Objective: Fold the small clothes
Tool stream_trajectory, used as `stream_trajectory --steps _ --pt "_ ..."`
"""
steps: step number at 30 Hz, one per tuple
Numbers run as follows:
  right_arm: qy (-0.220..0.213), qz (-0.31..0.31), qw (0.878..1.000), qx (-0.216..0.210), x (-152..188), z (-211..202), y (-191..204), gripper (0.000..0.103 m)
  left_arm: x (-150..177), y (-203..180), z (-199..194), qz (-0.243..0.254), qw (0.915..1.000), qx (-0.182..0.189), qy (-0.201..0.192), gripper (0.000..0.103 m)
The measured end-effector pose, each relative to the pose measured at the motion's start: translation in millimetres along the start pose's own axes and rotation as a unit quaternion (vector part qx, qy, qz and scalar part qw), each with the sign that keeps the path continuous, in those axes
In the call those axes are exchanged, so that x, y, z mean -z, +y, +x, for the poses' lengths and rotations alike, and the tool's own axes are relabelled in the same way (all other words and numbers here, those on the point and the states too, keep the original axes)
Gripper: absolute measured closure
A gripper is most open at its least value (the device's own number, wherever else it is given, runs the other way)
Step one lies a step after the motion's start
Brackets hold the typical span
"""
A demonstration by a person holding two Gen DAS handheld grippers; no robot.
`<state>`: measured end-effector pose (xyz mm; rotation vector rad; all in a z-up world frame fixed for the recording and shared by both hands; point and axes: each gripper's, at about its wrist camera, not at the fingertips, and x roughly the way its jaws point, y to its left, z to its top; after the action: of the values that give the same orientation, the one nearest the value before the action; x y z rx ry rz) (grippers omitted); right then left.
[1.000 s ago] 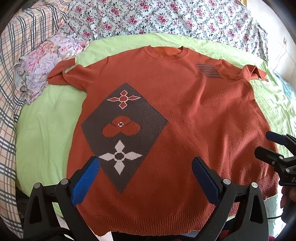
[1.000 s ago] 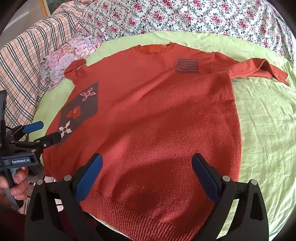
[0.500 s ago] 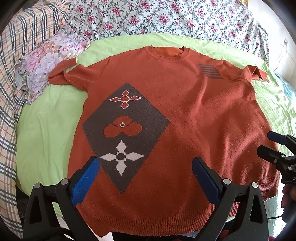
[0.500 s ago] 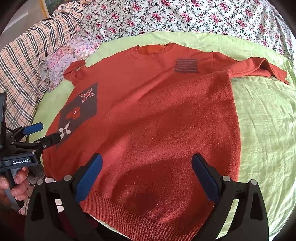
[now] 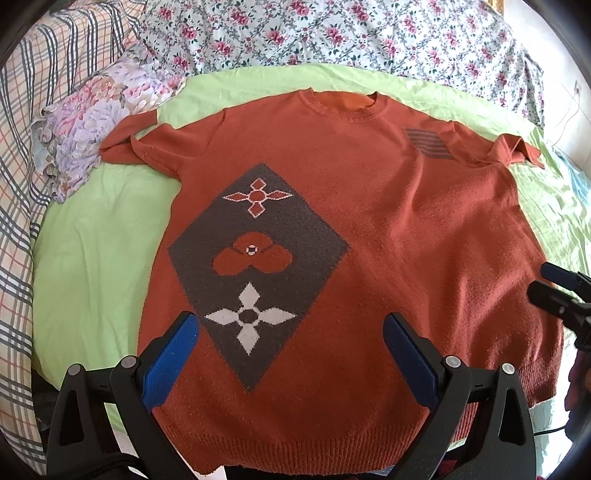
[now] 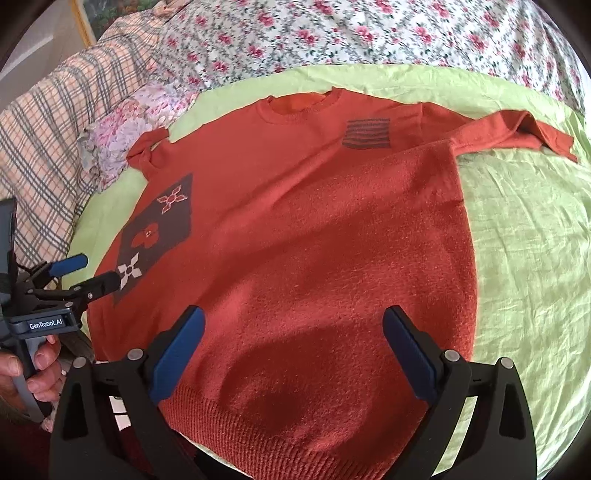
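The orange sweater [image 5: 388,229] lies flat, front up, on the green sheet [image 5: 92,266] of the bed, collar toward the far edge, hem at the near edge, both short sleeves spread outward. The left hand-held gripper [image 5: 291,343] hovers above the hem near the grey diamond motif [image 5: 258,258], jaws wide apart, holding nothing. The right hand-held gripper [image 6: 293,338] hovers above the hem's other side, jaws equally wide, empty. Only the right wrist view shows the person's left hand [image 6: 33,373] gripping its handle. A floral quilt [image 5: 332,33] covers the far edge; a plaid blanket [image 5: 18,184] covers the left edge.
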<state>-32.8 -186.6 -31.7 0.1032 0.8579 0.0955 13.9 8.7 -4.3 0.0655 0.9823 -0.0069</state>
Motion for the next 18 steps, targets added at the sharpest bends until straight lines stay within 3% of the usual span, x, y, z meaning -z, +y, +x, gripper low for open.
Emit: stream_trajectory --steps 3,18 --pt "-0.007 0.005 1.000 0.018 -2.1 -2.9 -12.6 0.006 -3.4 0.8 3.7 0.004 0.9999 -0.012 -0.005 0.003" --pt "-0.030 0.060 0.998 0.004 -11.0 -2.8 -60.4 0.006 -27.6 -5.3 24.4 0.004 0.9998 -0.013 0.011 0.003"
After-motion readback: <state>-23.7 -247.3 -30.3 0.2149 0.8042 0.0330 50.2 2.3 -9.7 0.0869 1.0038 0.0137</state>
